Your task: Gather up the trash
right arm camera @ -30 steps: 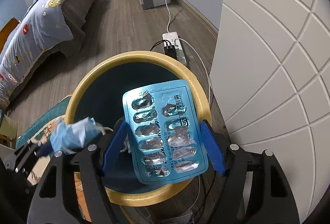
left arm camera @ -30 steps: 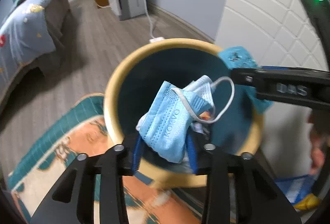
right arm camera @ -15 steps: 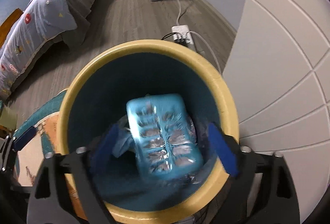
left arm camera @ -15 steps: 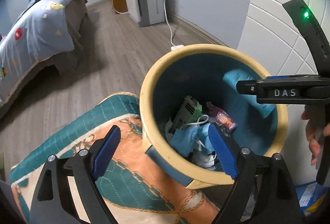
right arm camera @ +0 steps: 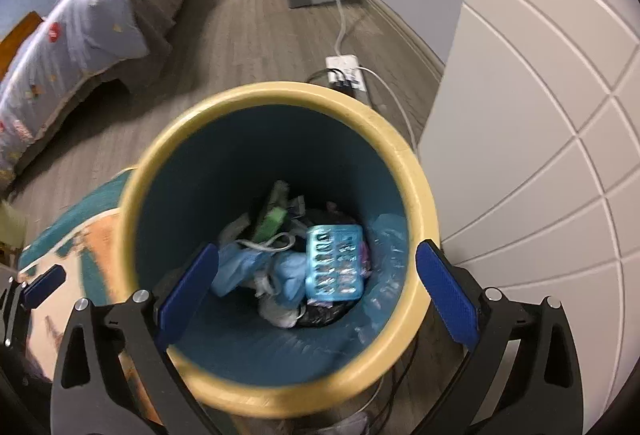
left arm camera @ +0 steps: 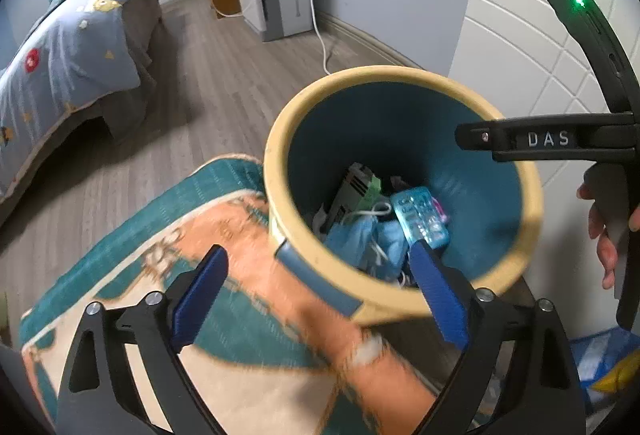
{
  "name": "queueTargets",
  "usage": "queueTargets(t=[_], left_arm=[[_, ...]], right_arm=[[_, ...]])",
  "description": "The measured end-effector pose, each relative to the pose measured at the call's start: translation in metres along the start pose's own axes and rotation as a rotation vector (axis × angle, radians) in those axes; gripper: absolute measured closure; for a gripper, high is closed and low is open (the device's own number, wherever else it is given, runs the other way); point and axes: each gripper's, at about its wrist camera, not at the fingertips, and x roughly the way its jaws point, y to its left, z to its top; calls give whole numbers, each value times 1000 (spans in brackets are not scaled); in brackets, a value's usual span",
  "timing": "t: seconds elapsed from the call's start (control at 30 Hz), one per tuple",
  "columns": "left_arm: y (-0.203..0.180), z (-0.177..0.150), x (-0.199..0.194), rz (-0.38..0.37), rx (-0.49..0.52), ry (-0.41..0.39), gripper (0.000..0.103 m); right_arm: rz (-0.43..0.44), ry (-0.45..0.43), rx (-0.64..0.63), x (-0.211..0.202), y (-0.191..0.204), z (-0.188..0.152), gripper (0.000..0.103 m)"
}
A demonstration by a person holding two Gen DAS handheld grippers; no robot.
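Both our left claw [left arm camera: 316, 299] and right claw [right arm camera: 316, 299] are opening, empty, over the bin [right arm camera: 416, 171], where the blister pack [right arm camera: 335, 263] and mask [right arm camera: 240, 265] already lie.

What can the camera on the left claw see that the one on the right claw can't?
Only the left wrist view shows the right claw from the side, a black bar above the bin, with a person's hand below it, and a blue-and-yellow package on the floor.

Only the right wrist view shows the white power strip behind the bin.

Both show the round yellow-rimmed, teal-lined waste bin, the light blue face mask and turquoise blister pill pack lying inside, the teal-and-orange rug and the bed with a blue patterned quilt.
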Motion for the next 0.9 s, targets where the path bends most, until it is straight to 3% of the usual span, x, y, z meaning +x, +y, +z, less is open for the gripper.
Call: queueTargets(t=[0.1, 0.2, 0.3, 0.43, 0.53, 0.6, 0.7, 0.8, 0.9], left_arm=[[2, 3, -27, 13, -13, -9, 7], [5, 5, -70, 44, -54, -71, 5], [6, 1, -115, 99, -87, -162, 5], [7, -14, -162, 63, -202, -208, 5], [1, -26, -178, 13, -253, -193, 5], [-3, -27, -180, 59, -263, -175, 5], [-9, -29, -179, 73, -201, -189, 5], [-3, -25, -173, -3, -176, -171, 5], [5, -28, -174, -30, -160, -191, 5]], right_arm=[[4, -13, -38, -30, 9, -8, 6], [-55, -49, -1, -65, 6, -17, 6], [-54, -69, 63, -94, 3, -31, 6], [-70, -101, 17, -124, 15, -52, 6], [-96, -152, 15, -148, 20, -64, 6], [-90, -172, 22, -158, 21, -71, 6], [-69, -173, 8, -164, 26, -77, 6], [-52, -173, 16, -167, 29, -73, 6], [9, -181, 40, -173, 28, -66, 6]])
